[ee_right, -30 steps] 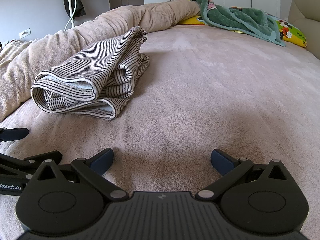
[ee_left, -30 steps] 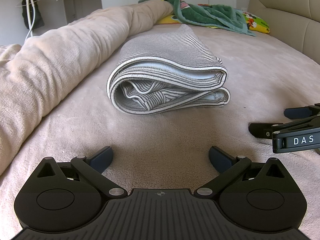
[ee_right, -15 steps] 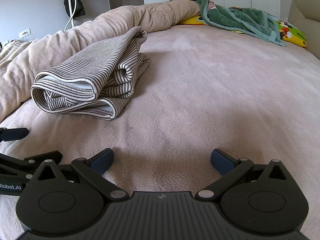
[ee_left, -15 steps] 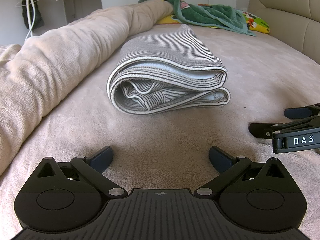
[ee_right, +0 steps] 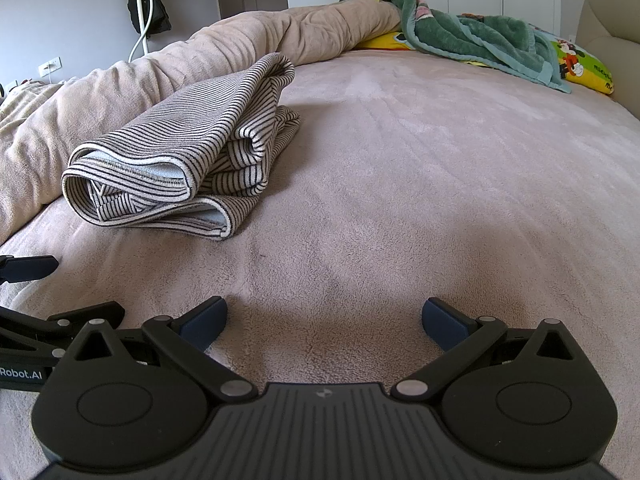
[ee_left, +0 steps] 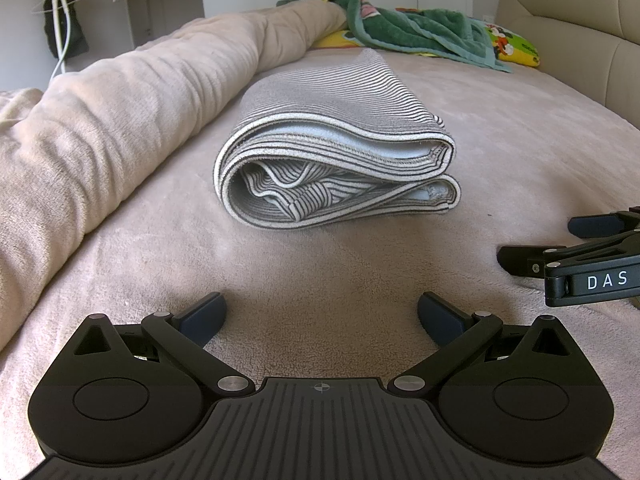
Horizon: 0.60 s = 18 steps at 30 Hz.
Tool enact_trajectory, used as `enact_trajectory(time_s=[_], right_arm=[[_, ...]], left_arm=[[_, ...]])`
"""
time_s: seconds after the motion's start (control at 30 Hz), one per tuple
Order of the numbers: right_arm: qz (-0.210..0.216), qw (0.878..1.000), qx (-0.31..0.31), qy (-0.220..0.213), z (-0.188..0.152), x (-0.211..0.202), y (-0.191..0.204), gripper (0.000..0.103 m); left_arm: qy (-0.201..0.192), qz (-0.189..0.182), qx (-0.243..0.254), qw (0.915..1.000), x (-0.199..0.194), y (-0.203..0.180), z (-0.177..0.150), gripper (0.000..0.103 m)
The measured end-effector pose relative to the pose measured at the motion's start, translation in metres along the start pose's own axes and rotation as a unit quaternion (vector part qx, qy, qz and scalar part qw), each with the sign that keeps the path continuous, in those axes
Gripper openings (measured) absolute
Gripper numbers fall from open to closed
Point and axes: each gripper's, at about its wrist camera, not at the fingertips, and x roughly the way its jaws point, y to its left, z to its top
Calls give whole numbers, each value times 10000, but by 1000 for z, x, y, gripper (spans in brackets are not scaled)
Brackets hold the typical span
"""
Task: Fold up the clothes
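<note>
A grey and white striped garment (ee_left: 332,148) lies folded in a thick bundle on the pink bed cover (ee_left: 500,128). It also shows in the right wrist view (ee_right: 188,160), at the left. My left gripper (ee_left: 322,314) is open and empty, resting low on the cover a short way in front of the bundle. My right gripper (ee_right: 324,318) is open and empty, on the cover to the right of the bundle. The right gripper shows in the left wrist view (ee_left: 536,240) at the right edge; the left gripper shows in the right wrist view (ee_right: 44,292) at the left edge.
A rolled beige duvet (ee_left: 120,120) runs along the left of the bed. A green blanket (ee_left: 404,28) and a yellow cartoon pillow (ee_left: 512,46) lie at the far end. A padded headboard (ee_left: 580,40) stands at the right. A coat stand (ee_right: 144,12) is by the far wall.
</note>
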Motion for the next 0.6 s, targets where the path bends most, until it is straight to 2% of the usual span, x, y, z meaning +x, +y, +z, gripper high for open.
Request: enact_trajectory(time_s=[0.5,0.6], right_arm=[[-2,10000,-7,2,0,0,-1,103],[-1,10000,-6,2,0,0,-1,103]], left_arm=[[16,117,102,9999,3,-6,3,103],[43,15,5,10000,5,-1,4,103]])
